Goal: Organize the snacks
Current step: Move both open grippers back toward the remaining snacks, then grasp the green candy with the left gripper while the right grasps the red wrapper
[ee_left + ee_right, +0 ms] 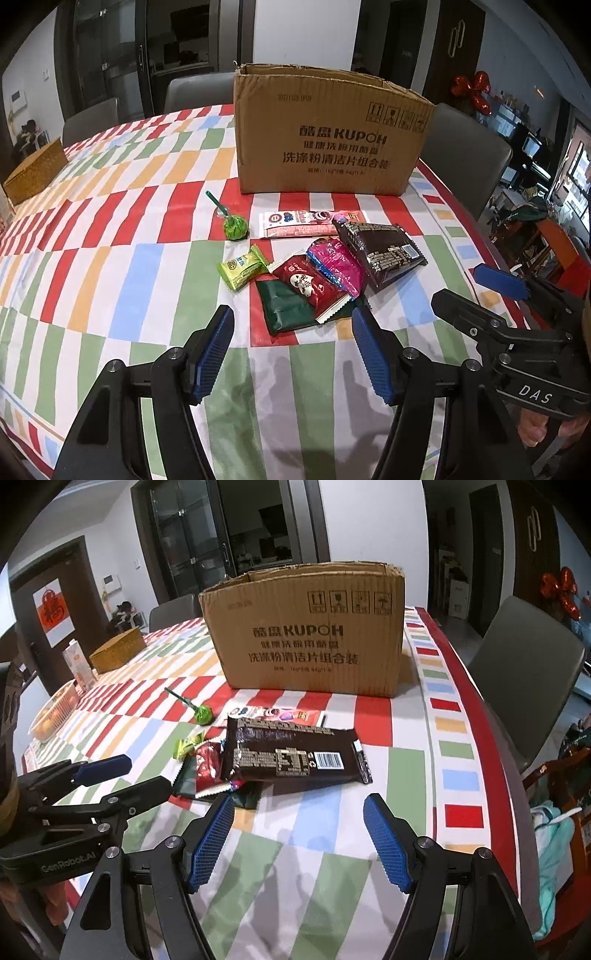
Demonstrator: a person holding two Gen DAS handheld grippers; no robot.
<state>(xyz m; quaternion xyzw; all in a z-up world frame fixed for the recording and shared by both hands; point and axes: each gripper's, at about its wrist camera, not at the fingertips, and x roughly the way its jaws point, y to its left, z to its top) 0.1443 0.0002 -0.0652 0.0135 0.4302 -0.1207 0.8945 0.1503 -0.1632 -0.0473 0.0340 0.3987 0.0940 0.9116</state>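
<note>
Seven wrapped snacks lie in front of the open cardboard box (332, 133) in my left wrist view; my left gripper (293, 354) hangs empty, jaws parted, with the dark green packet (284, 306) at twelve o'clock just beyond its tips; I'd drop onto that loose edge, clear of the red packet (314, 288) overlapping it. In my right wrist view, my right gripper (299, 838) is also spread and empty; the brown chocolate bar (291, 753) lies at twelve; I'd straddle its short width.
</note>
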